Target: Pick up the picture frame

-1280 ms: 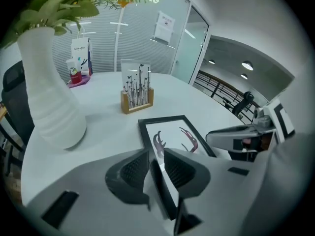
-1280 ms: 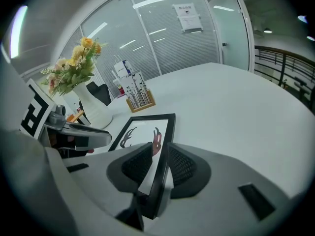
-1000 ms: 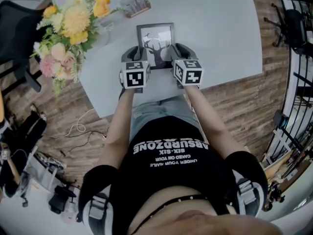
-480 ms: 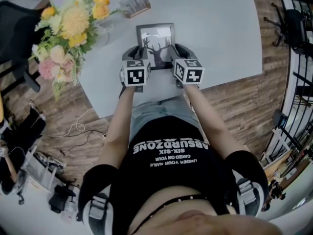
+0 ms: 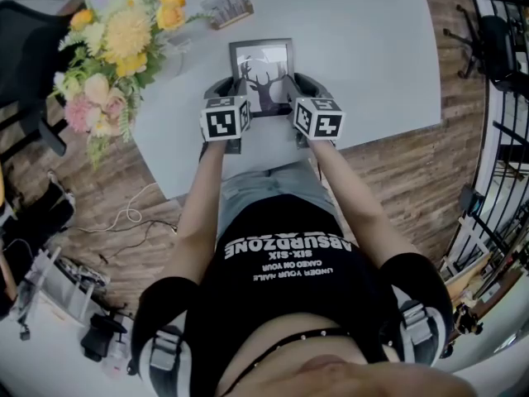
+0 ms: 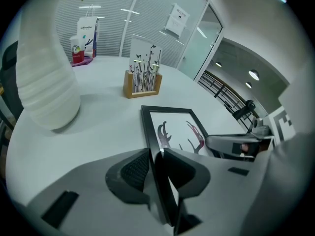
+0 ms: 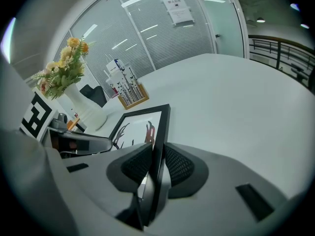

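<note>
The picture frame point(image 5: 263, 69) sits at the worktop's point(image 5: 372, 48) near side, its long axis running away from the person. The left claw point(image 5: 224, 89) clamps its left edge, the right claw point(image 5: 304, 86) its right.

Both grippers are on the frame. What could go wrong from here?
1. The left gripper and right gripper each pinch only a thin side edge of the picture frame; uneven lifting could twist it out of one grip.
2. The white vase stands close on the left; a leftward swing might knock it.
</note>
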